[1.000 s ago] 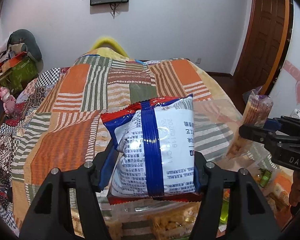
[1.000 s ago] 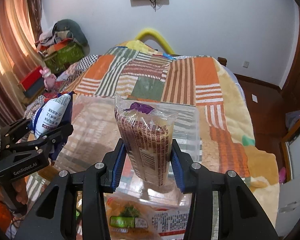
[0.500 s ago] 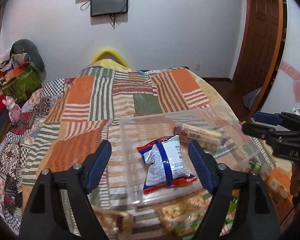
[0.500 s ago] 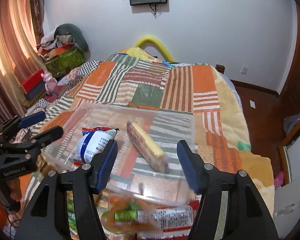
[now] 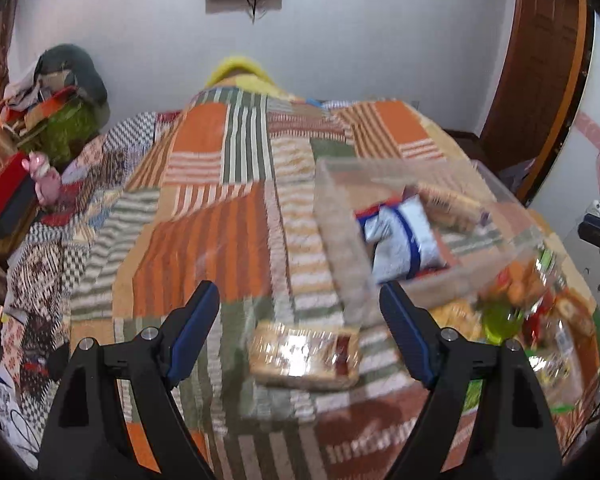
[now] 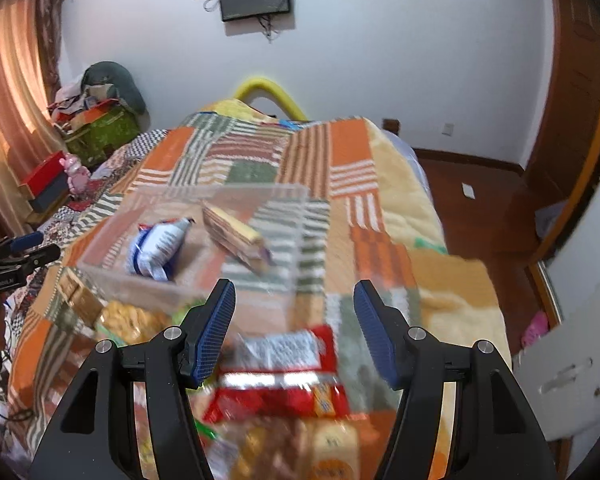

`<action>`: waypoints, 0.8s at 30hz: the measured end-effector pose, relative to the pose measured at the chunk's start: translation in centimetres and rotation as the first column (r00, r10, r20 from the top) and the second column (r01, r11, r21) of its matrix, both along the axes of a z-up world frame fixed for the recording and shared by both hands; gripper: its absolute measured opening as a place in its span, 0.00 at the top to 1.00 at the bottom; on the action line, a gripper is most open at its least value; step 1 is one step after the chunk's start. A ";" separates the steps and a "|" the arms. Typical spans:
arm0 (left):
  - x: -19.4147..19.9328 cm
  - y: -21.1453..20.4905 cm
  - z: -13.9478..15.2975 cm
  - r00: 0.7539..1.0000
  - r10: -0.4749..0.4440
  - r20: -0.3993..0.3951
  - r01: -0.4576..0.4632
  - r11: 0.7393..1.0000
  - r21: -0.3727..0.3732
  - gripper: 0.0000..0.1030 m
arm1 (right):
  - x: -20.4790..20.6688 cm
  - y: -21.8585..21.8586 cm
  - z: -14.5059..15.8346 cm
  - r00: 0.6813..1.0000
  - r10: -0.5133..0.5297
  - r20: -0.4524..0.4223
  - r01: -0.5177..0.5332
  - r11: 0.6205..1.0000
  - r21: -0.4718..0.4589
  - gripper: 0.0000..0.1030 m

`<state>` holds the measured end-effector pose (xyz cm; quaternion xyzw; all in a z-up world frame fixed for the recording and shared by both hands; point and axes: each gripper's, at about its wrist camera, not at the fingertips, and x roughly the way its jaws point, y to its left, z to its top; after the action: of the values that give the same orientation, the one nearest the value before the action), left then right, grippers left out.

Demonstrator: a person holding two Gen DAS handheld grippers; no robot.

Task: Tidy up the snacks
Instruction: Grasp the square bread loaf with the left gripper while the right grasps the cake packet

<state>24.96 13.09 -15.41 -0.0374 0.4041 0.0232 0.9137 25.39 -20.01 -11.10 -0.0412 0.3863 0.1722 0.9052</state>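
Both our grippers, left (image 5: 300,312) and right (image 6: 294,306), have swung from the clear bin (image 6: 100,268) to the loose pile, jaws apart and empty. Two packs lie inside: the blue-and-white bag (image 6: 158,250) and the biscuit sleeve (image 6: 236,238). Several snacks remain on the bedspread (image 5: 204,240), including a wrapped cake (image 5: 304,354) and red-white pack (image 6: 280,354).

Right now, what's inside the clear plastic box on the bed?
Inside the clear plastic box lie a blue-and-white snack bag and a long biscuit pack. Anything under them is hidden.

Both packets dropped into clear box (image 6: 100,268), left gripper (image 5: 300,324) and right gripper (image 6: 294,328) emptied, pulled back
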 end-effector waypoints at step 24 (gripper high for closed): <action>0.3 -1.1 -6.0 0.996 -0.004 -0.084 0.003 1.000 -0.012 0.20 | -4.2 -4.5 -8.1 0.968 -0.066 -0.244 0.066 0.998 -0.006 0.69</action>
<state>25.27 11.97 -21.44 -0.0411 0.4422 0.0208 0.8957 21.19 -24.54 -19.24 -0.0061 0.4956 0.1462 0.8562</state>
